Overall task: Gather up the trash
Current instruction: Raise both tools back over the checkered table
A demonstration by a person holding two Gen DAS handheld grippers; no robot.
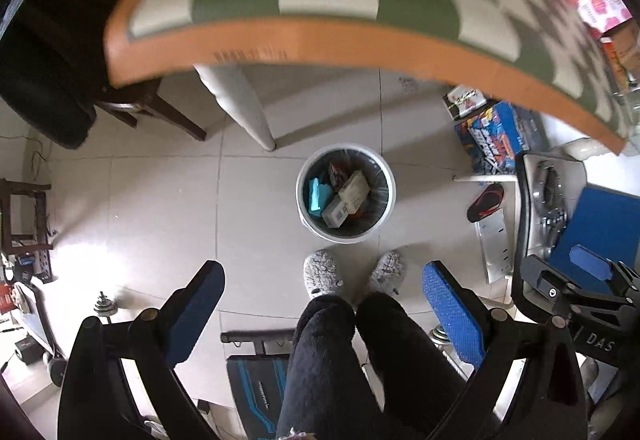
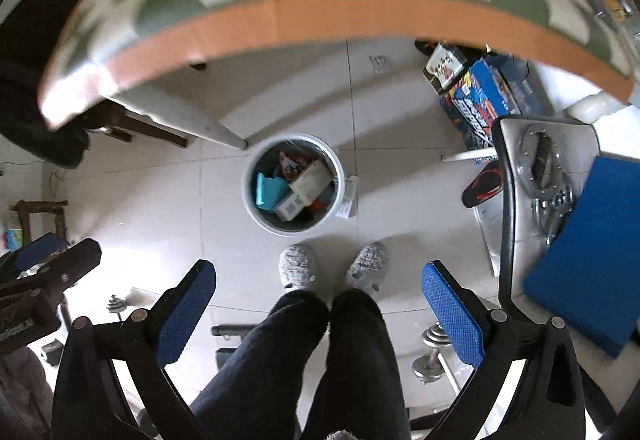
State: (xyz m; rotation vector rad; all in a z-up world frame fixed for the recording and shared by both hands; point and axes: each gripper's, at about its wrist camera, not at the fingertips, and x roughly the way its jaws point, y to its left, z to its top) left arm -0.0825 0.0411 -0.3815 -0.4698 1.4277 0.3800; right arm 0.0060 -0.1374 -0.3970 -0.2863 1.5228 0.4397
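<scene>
A white trash bin point(image 1: 346, 236) with a dark liner stands on the tiled floor below the table edge; it also shows in the right wrist view point(image 2: 256, 213). Inside it lie a teal packet point(image 1: 319, 194), a beige box point(image 1: 354, 188), a white carton point(image 1: 335, 212) and a red wrapper point(image 2: 293, 162). My left gripper point(image 1: 322, 290) is open and empty, high above the floor, with the bin ahead of it. My right gripper point(image 2: 319, 290) is open and empty too. The right gripper also shows at the right of the left wrist view point(image 1: 576, 280).
A table with a green-white checked cloth and orange edge point(image 1: 304, 43) spans the top. The person's legs and grey slippers point(image 1: 320, 274) stand just before the bin. A chair with a blue cushion point(image 2: 580, 260) is right, colourful boxes point(image 1: 496, 135) beyond, dumbbells point(image 2: 430, 354) on the floor.
</scene>
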